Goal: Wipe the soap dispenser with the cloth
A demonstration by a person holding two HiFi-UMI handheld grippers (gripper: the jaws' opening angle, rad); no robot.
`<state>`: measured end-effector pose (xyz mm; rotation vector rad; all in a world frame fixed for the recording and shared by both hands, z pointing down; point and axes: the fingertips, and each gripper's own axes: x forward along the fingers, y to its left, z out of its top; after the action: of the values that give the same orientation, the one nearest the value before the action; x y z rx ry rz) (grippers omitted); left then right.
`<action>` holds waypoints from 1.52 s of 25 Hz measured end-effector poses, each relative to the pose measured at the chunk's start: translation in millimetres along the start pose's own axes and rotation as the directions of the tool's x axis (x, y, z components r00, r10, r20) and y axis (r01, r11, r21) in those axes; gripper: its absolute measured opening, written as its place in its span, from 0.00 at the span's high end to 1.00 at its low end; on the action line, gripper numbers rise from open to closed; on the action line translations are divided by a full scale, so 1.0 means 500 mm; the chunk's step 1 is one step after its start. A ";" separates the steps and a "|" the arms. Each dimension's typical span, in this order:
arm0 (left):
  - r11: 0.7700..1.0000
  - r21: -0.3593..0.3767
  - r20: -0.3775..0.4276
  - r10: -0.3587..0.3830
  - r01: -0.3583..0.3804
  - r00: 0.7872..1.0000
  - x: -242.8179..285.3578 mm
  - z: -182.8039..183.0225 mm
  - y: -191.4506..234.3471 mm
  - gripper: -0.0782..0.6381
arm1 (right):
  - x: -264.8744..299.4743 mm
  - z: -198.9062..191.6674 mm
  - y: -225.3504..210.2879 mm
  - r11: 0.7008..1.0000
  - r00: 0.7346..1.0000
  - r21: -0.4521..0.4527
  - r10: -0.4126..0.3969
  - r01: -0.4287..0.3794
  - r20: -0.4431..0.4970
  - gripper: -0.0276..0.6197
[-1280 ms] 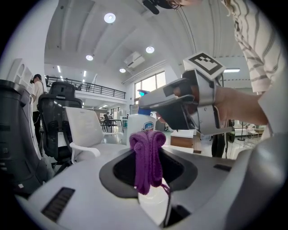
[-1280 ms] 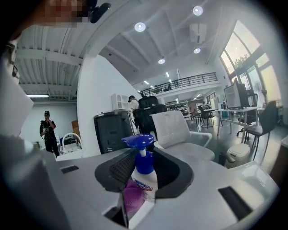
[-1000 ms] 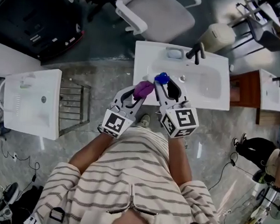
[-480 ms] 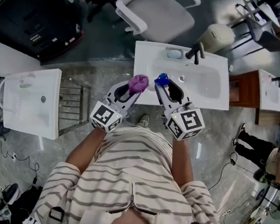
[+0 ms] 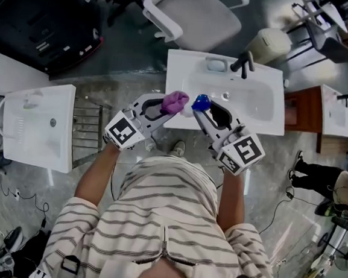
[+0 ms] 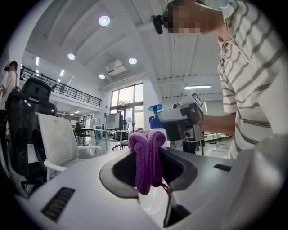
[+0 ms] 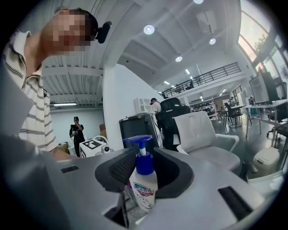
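1. Over the front edge of the white sink counter, in the head view, both grippers reach away from the person and angle in toward each other.
   - The left gripper is clamped on the purple cloth.
   - The right gripper is clamped on the soap dispenser; from above only its blue pump head shows.
   - The cloth lies just left of the dispenser, near it but with a narrow gap between them.
   - Both forearms come forward from the striped shirt with the elbows spread; neither hand rests on the counter.

2. Along the left gripper's jaws, in the left gripper view, the cloth is bunched and pinched between the two pads.
   - Its wad stands above the tips; a tail hangs down between them.
   - Past the wad and slightly to the right, the dispenser's blue pump shows, carried by the right gripper.
   - The wad therefore leads; the wipe probably needs a short push ahead and a little to the right.

3. Between the right gripper's jaws, in the right gripper view, the dispenser stands upright with its long axis vertical.
   - The jaws are closed on its white body below the blue collar, so its flanks are covered; the front, collar and pump stay exposed.
   - The left gripper's marker cube sits to the left, so the cloth would come in from that side.
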<state>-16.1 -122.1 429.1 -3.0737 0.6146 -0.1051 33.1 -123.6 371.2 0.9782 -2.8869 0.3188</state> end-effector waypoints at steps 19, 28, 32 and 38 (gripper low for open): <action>0.923 0.032 -0.052 -0.381 0.383 0.923 0.043 0.008 -0.032 0.73 | -0.024 0.012 0.068 0.986 0.986 -0.019 0.167 -0.167 0.002 0.76; 0.859 0.001 -0.072 -0.511 0.513 0.856 0.060 -0.001 -0.048 0.73 | -0.038 0.021 0.077 0.977 0.977 0.014 0.210 -0.211 0.040 0.76; 0.836 -0.020 -0.090 -0.548 0.549 0.832 0.060 -0.017 -0.055 0.73 | -0.041 0.023 0.081 0.972 0.971 0.022 0.232 -0.234 0.050 0.76; 0.828 -0.040 -0.122 -0.560 0.560 0.819 0.054 -0.031 -0.059 0.72 | -0.046 0.027 0.080 0.967 0.966 0.045 0.247 -0.251 0.079 0.76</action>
<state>19.2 -105.0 446.8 -3.1523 -0.3205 -0.3047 27.1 -82.1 347.8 0.6432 -3.0871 0.3874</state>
